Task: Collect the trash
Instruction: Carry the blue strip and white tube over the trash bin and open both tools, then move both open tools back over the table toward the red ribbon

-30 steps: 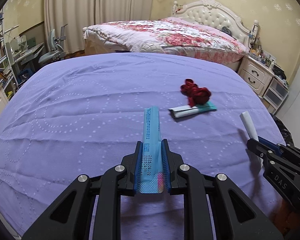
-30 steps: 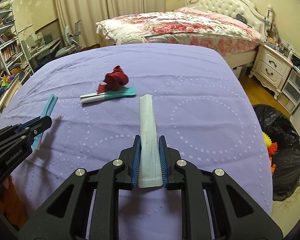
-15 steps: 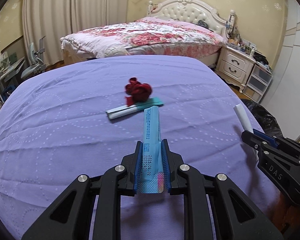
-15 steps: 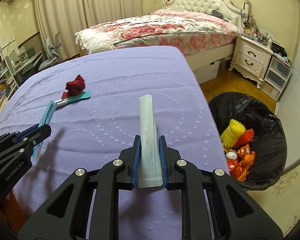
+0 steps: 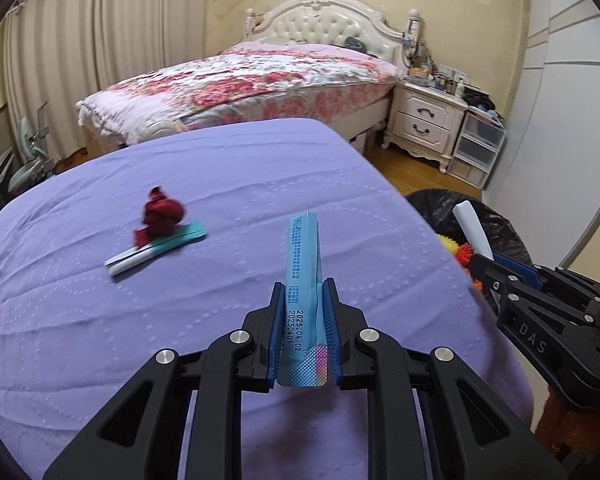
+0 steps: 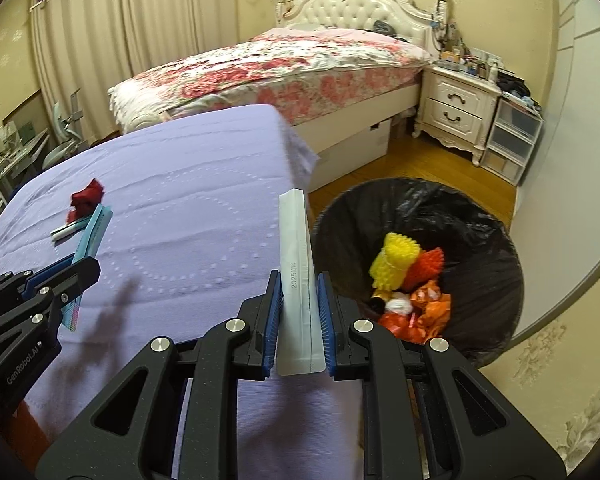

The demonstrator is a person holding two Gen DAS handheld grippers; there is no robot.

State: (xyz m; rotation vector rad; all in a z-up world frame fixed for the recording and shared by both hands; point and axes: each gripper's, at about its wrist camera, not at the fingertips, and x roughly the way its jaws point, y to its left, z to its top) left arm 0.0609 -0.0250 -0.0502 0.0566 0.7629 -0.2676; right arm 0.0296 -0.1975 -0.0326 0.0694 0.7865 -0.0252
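Note:
My left gripper point(image 5: 303, 298) is shut on a long blue wrapper point(image 5: 303, 252) above the purple-covered table point(image 5: 220, 184). My right gripper point(image 6: 297, 294) is shut on a long white wrapper point(image 6: 295, 236) near the table's right edge, left of a bin lined with a black bag point(image 6: 480, 216) holding yellow and orange trash point(image 6: 408, 272). On the table lie a crumpled dark red scrap point(image 5: 161, 216) and a teal and white packet point(image 5: 156, 248). The right gripper shows in the left wrist view point(image 5: 478, 264), and the left gripper shows in the right wrist view point(image 6: 92, 266).
A bed with a floral cover point(image 5: 240, 84) stands behind the table. A white nightstand point(image 6: 456, 108) and plastic drawers point(image 6: 512, 140) stand at the back right on the wooden floor point(image 6: 420, 164). A desk and chair point(image 6: 60, 144) stand at the left. A pale wall point(image 6: 580, 160) rises right of the bin.
Both grippers have swung to the right with their wrappers. The bin has come fully into the right wrist view, and the red scrap and packet have shifted left.

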